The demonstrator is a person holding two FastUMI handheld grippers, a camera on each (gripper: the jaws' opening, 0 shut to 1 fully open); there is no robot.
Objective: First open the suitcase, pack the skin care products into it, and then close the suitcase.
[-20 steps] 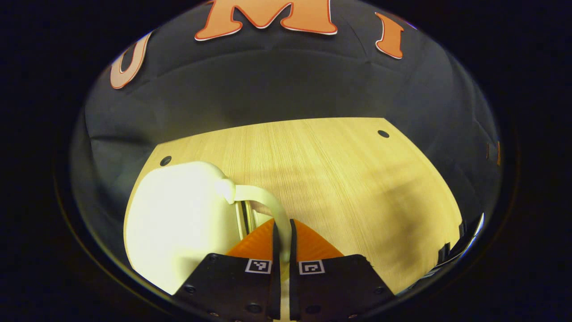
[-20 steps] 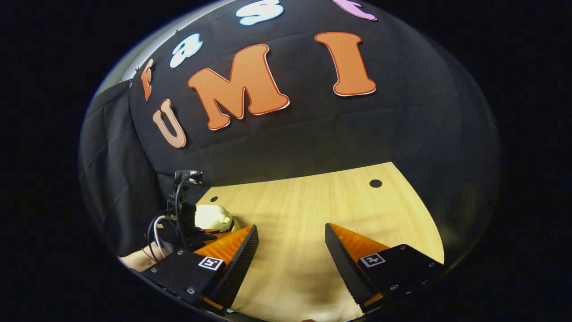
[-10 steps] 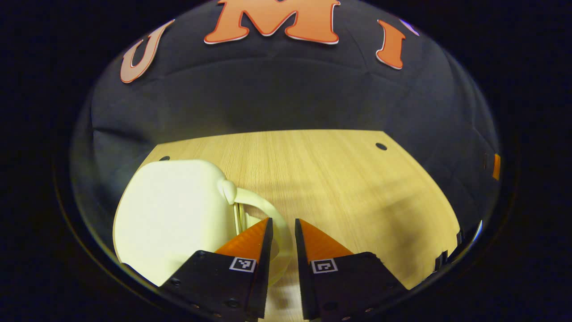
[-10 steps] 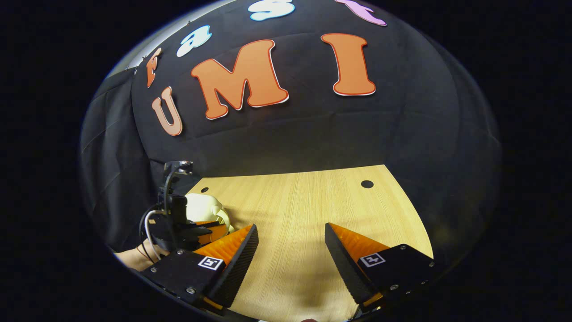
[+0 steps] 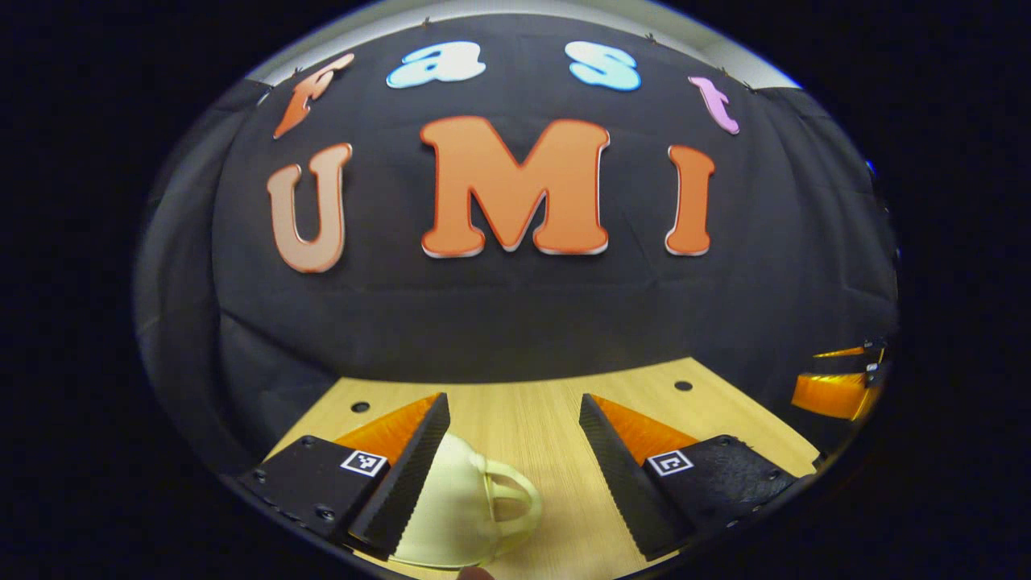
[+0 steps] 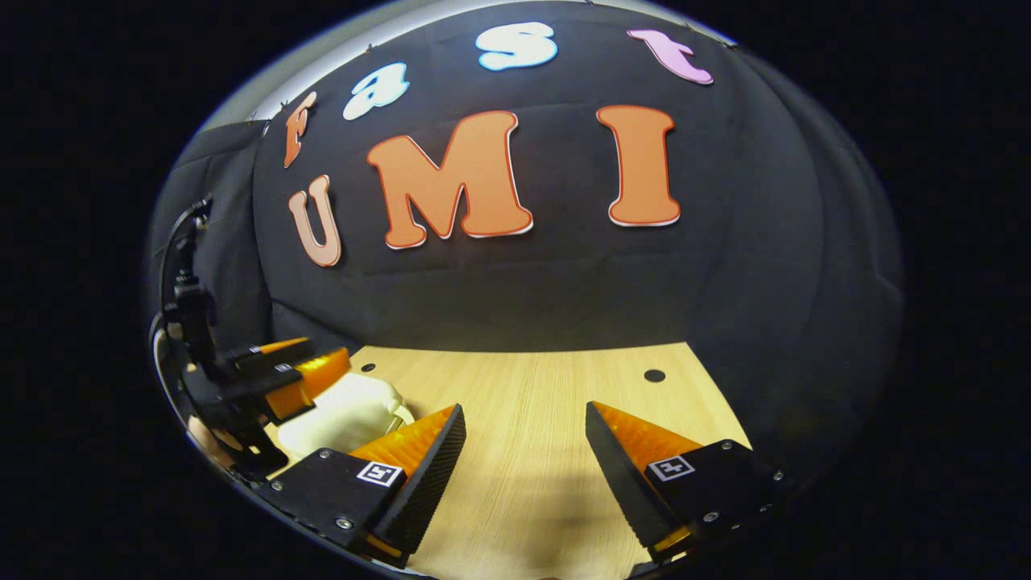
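Now the left gripper [image 5: 511,439], having let go of the curved handle [image 5: 515,499], is hanging wide open above the closed cream hard-shell suitcase [image 5: 451,515], suggesting packing is finished, while the right gripper [image 6: 525,451] is waiting open beside it.

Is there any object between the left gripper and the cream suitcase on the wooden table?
No, nothing visible. The open left gripper hangs just above the small cream plastic suitcase with its looped handle; only bare wooden table lies around it.
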